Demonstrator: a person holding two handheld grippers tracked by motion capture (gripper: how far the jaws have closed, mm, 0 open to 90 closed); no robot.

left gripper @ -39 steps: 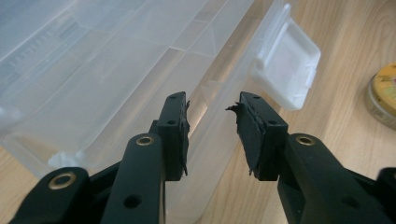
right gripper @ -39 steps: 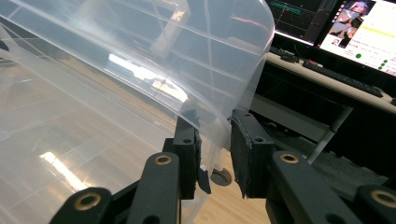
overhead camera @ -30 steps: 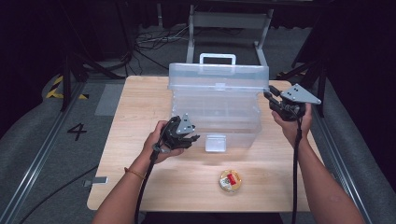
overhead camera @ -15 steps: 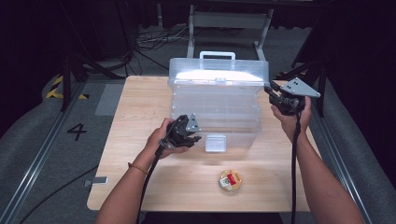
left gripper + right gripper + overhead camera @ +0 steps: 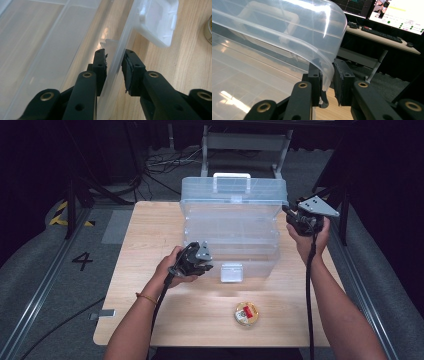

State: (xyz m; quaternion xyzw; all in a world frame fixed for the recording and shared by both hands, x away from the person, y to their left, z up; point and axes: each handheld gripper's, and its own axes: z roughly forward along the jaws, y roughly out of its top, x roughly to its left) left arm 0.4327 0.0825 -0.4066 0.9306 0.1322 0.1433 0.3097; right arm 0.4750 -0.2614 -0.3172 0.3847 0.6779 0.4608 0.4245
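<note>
Left gripper (image 5: 113,62): jaws just closed further, pinching organizer box front wall (image 5: 117,58). Right gripper (image 5: 327,72): clamped on raised lid (image 5: 287,30). Lid-handling under way.

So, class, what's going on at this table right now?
A person is handling a clear plastic box with two hand-held grippers. The left gripper has its jaws astride the box's front wall near the latch and has just been closing. The right gripper has the raised lid's corner between its jaws. A small round tin sits nearby on the table.
</note>
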